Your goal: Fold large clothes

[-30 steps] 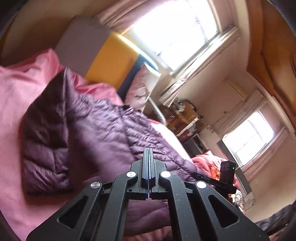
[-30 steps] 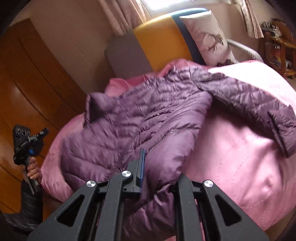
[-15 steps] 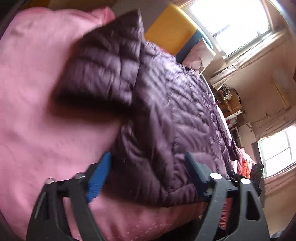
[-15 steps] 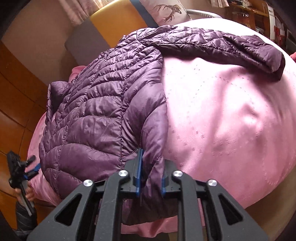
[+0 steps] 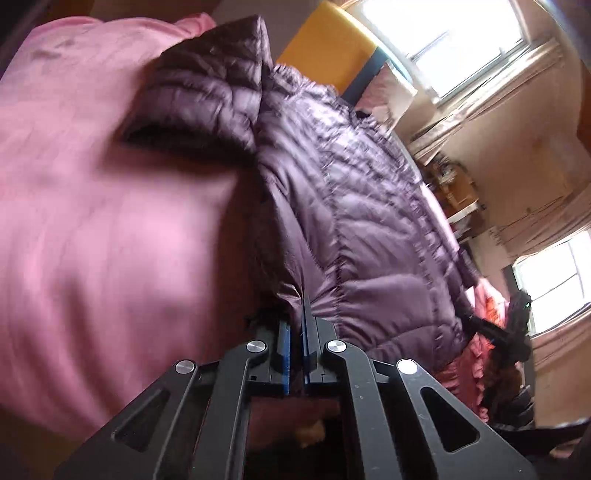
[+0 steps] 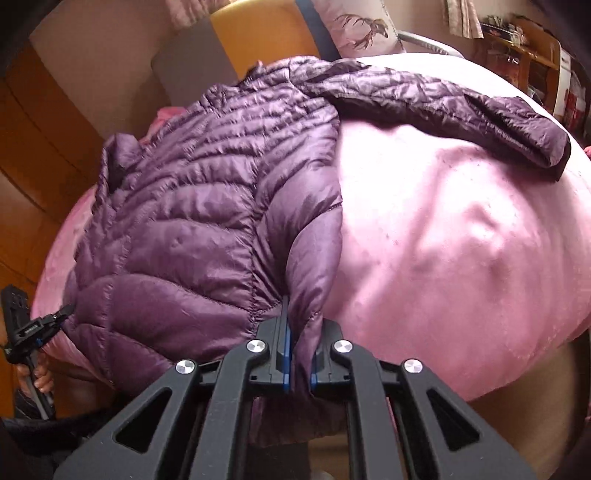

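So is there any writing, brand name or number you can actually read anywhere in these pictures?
None can be read.
Left gripper: a pale mark on its black body, too small to read.
Boxes on the shelf: print too blurred to read.
Pillow: a deer picture, no words.
Purple jacket: no label showing.

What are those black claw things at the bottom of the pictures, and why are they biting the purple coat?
Those claws are grippers, pinching tools that a person holds, one in each hand. Each has a small camera looking along its two fingers, so each picture shows one claw from behind. The left gripper and the right gripper are both shut on the bottom edge of the purple puffy jacket. The jacket lies spread on a bed with a pink cover, one sleeve stretched out sideways. The person is getting ready to fold it.
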A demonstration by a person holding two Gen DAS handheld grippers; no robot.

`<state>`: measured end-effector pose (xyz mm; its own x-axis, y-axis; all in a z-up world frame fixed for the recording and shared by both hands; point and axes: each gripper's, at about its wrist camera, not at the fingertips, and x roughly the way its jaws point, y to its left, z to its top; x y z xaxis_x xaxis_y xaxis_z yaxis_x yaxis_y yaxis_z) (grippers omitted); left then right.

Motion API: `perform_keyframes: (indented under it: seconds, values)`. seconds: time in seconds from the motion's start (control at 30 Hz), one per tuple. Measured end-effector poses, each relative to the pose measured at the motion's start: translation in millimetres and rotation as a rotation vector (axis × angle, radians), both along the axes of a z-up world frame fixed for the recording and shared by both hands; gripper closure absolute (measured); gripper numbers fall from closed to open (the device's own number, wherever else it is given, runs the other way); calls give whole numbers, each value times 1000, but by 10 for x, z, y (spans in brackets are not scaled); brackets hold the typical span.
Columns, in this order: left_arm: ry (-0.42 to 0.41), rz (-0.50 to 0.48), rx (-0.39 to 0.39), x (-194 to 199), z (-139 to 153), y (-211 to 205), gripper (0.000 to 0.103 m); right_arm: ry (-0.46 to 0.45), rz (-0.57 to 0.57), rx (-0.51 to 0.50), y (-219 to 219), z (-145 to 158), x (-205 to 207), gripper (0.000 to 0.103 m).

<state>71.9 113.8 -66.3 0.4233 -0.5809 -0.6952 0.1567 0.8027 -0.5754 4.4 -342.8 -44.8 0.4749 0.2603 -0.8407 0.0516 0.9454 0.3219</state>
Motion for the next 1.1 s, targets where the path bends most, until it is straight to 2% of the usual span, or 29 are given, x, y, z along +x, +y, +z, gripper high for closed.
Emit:
perform_keyframes:
  seconds: [0.07,0.13,0.17,0.2,0.23,0.27,0.3,0.37,0.43,0.47,0.57,0.67,0.77,0.8,0.83,0.87,0.9,0.97,1.03,1.1]
  values:
    - [-3,-1,25,-54,55,-94,99,12,25,-39,29,6,-8,94]
    - [-21,-5,48,-63,174,-130,99,10,28,-85,17,62,12,86]
    - [-32,4,61,-51,234,-116,91,5,21,-109,19,92,20,73]
    - [-45,20,80,-25,309,-62,73,-14,10,-138,1,161,42,62]
    - [-57,37,88,43,361,-35,60,-41,-1,-164,-9,222,64,59]
    - [-82,74,111,60,416,35,32,-68,-9,-182,8,288,79,55]
    - [-127,137,161,93,482,107,26,-103,-17,-194,35,372,110,49]
    - [-142,183,209,297,534,194,26,-154,-29,-203,115,483,158,40]
    - [-159,211,237,473,559,181,26,-196,0,-178,306,571,190,38]
    - [-183,212,288,614,572,117,26,-207,25,-158,422,582,249,35]
    - [-214,168,454,880,467,-15,26,-203,80,-112,749,534,408,34]
    - [-215,148,537,1126,318,-96,26,-192,132,-89,1066,457,504,34]
    - [-208,172,595,1338,154,-69,27,-166,178,-63,1363,332,626,34]
    - [-201,167,595,1395,102,-40,39,-158,192,-61,1457,288,655,34]
    - [-195,160,586,1413,71,-4,54,-152,202,-69,1527,246,675,34]
    - [-181,162,574,1452,55,51,79,-145,209,-78,1585,207,699,34]
    - [-179,171,543,1453,85,116,90,-140,214,-83,1629,176,722,33]
    - [-174,218,435,1421,213,362,93,-132,220,-85,1671,134,751,33]
    - [-166,273,276,1355,361,699,94,-128,220,-87,1665,107,764,33]
    - [-177,373,138,1224,553,1177,94,-119,215,-79,1634,83,778,33]
